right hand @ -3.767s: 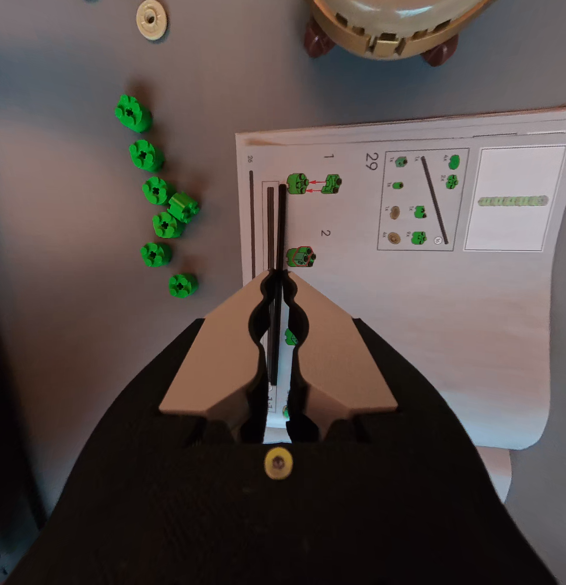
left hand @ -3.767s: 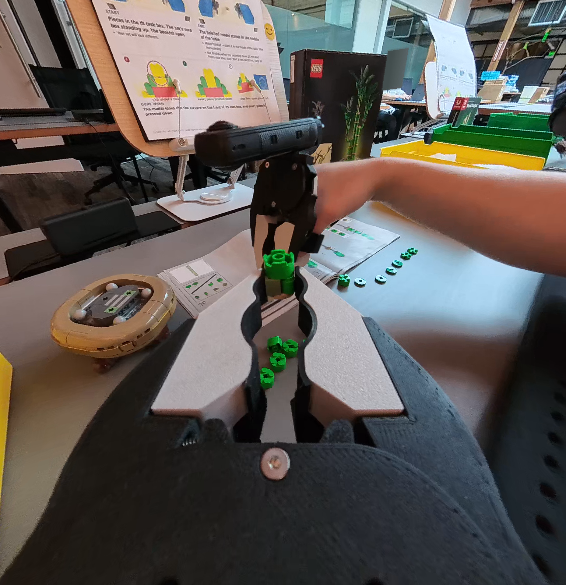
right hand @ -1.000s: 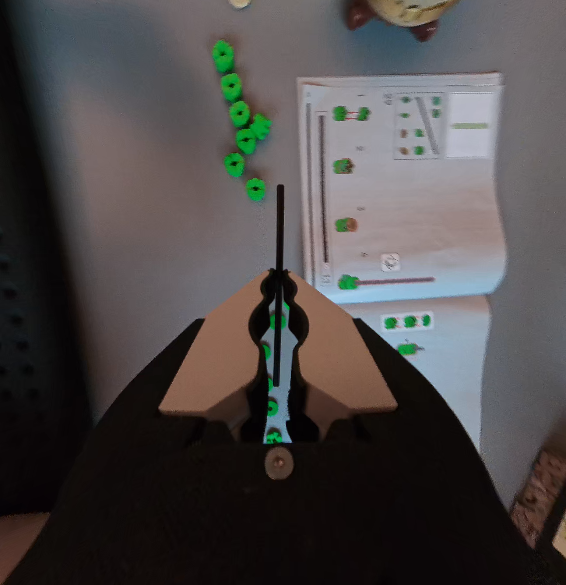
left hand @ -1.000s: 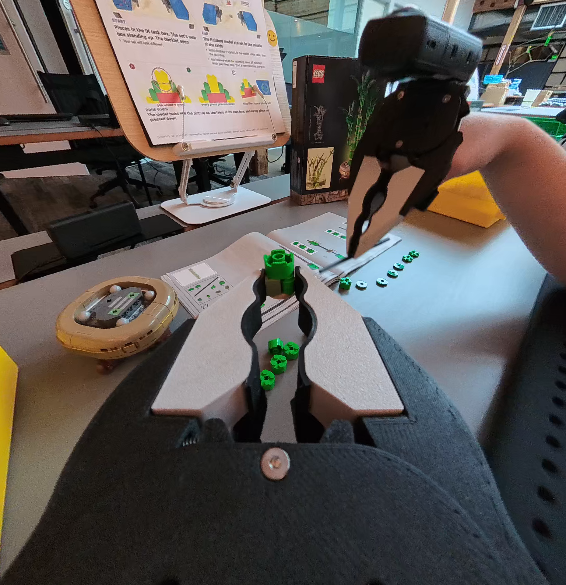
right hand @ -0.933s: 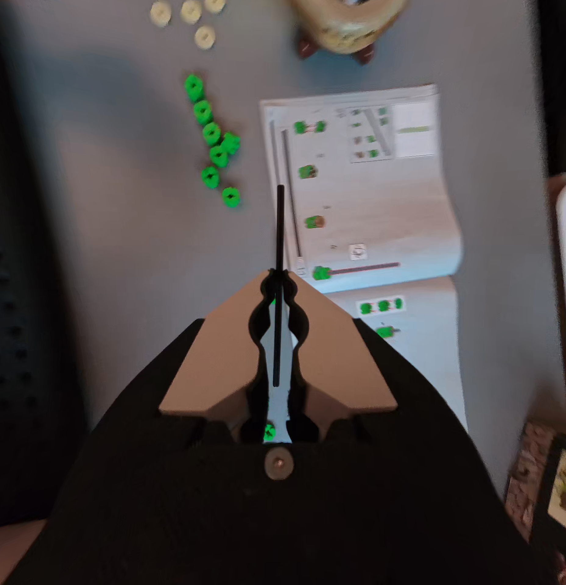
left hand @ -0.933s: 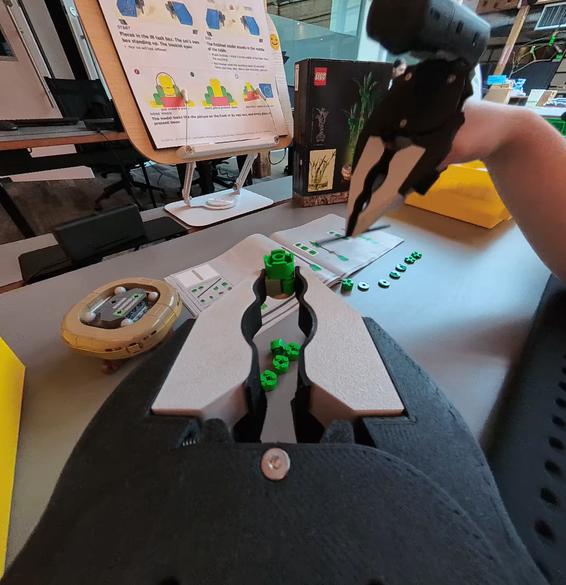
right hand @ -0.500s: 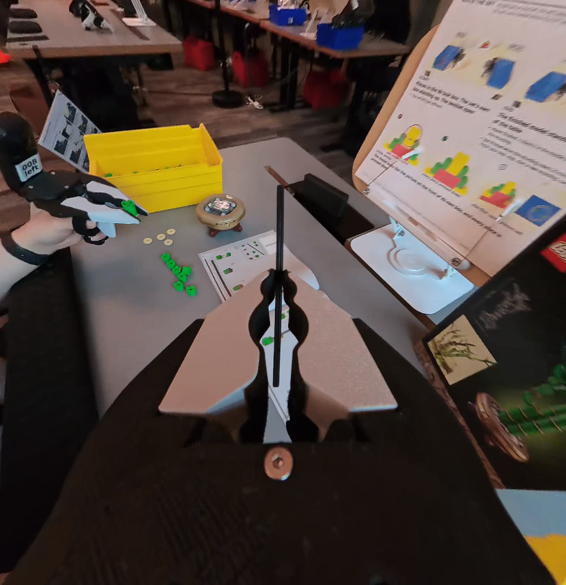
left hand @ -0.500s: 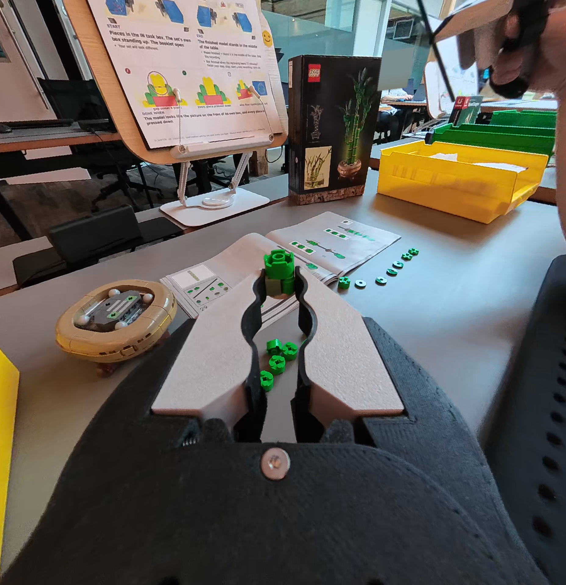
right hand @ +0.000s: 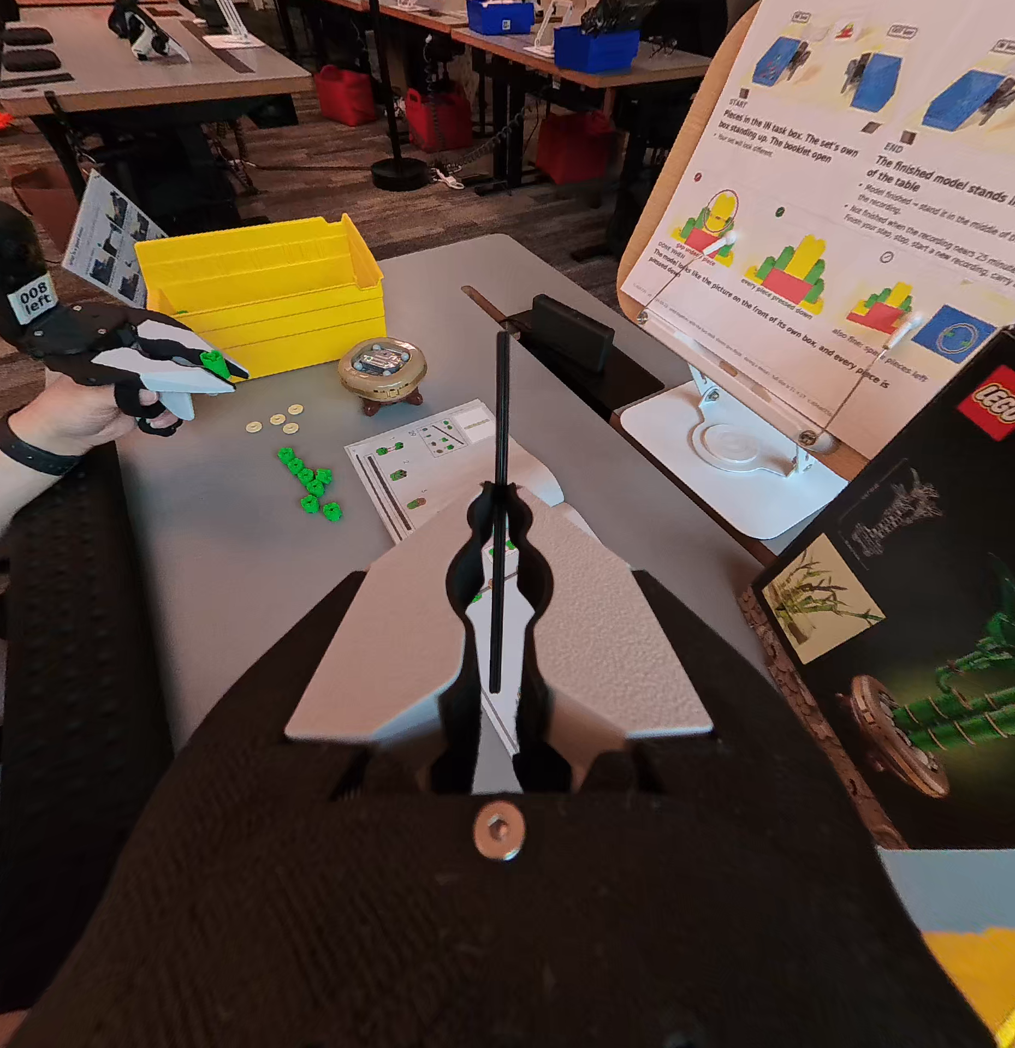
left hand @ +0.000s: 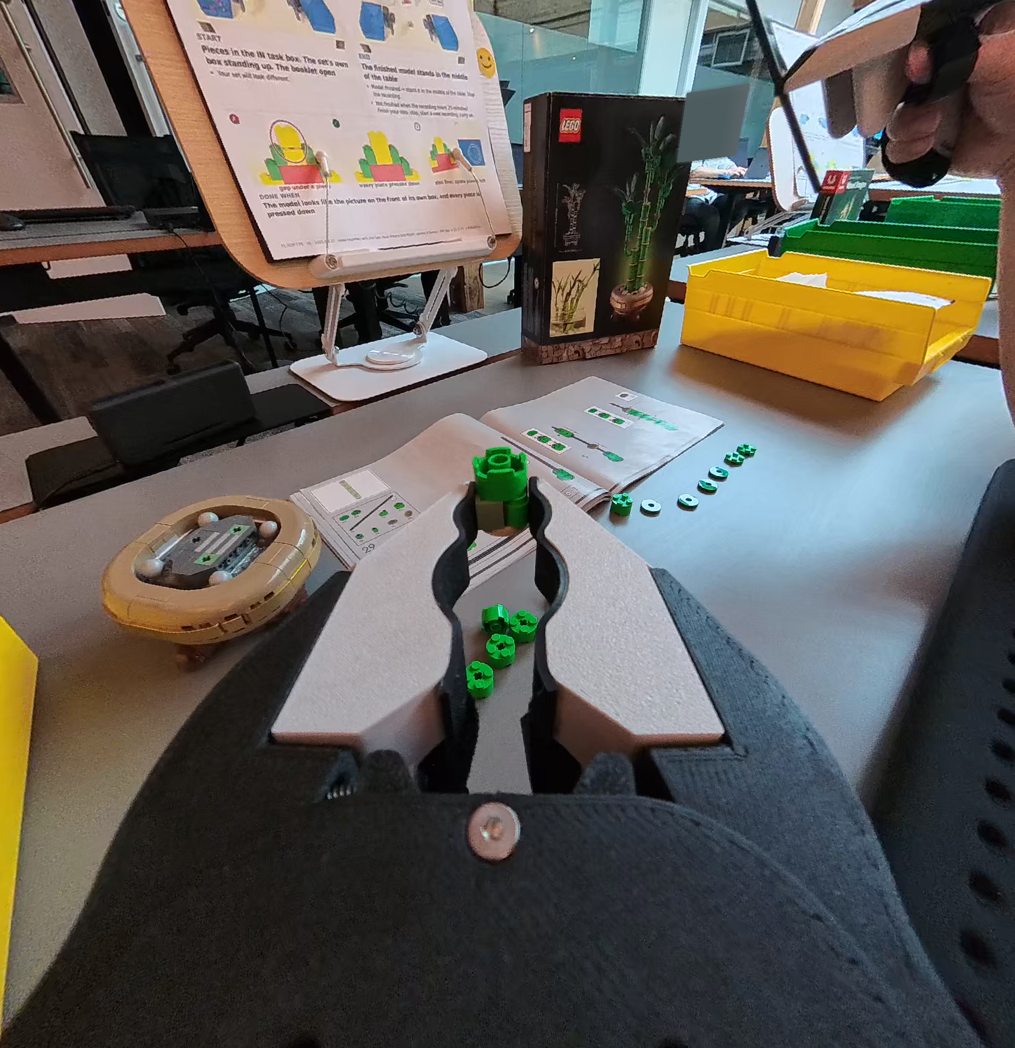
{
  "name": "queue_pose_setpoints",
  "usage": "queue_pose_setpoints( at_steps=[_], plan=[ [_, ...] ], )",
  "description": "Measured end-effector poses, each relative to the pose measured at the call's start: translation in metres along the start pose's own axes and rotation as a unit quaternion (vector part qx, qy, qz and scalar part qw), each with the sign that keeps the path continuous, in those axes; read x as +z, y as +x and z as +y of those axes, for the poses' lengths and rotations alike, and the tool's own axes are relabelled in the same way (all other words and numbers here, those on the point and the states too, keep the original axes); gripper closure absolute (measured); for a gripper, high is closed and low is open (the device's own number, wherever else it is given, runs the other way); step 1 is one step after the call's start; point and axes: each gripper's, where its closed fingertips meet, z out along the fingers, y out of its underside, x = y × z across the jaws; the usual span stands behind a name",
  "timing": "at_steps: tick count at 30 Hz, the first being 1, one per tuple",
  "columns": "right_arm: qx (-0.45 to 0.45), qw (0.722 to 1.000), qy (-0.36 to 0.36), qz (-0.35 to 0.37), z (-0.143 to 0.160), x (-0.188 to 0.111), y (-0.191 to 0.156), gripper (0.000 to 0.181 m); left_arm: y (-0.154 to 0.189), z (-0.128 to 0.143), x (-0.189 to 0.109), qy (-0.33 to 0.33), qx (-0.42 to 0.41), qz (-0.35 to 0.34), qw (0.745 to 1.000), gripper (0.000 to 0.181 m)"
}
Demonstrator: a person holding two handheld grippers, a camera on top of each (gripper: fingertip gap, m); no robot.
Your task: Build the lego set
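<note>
My left gripper is shut on a small green round brick stack and holds it above the table; it also shows far left in the right wrist view. My right gripper is shut on a long thin black axle rod that sticks out past the tips. In the left wrist view it is raised at the top right, rod pointing down-left. Several loose green round bricks lie on the grey table beside the open instruction booklet.
A tan round base model stands at the left. A row of small green pieces, tan discs, yellow bins, the set's box and an instruction board on a stand ring the work area. The gap from one gripper's tips to the other's is roughly 35 cm. The tan round base model lies around 15 cm away from my left fingertips. Look for it in the right wrist view too.
My right gripper picked the black rod off the booklet, lifted it high and turned from looking down to looking across the table. My left gripper kept its green stack nearly still.
</note>
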Motion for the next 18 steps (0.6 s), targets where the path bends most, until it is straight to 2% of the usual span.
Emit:
queue_pose_setpoints(
  at_steps=[11, 15, 18],
  plan=[
    [0.018, 0.999, -0.037, -0.016, 0.016, 0.018, 0.001, 0.179, -0.001, -0.004, -0.002, 0.006, 0.008, -0.005, 1.0, 0.167],
    [0.025, 0.996, -0.067, -0.049, 0.022, 0.046, -0.011, 0.179, -0.001, -0.005, -0.004, 0.012, -0.007, 0.0, 1.0, 0.166],
    [0.012, 0.99, -0.099, -0.103, 0.023, 0.084, -0.045, 0.179, -0.001, -0.005, -0.004, 0.012, -0.005, -0.002, 1.0, 0.166]
  ],
)
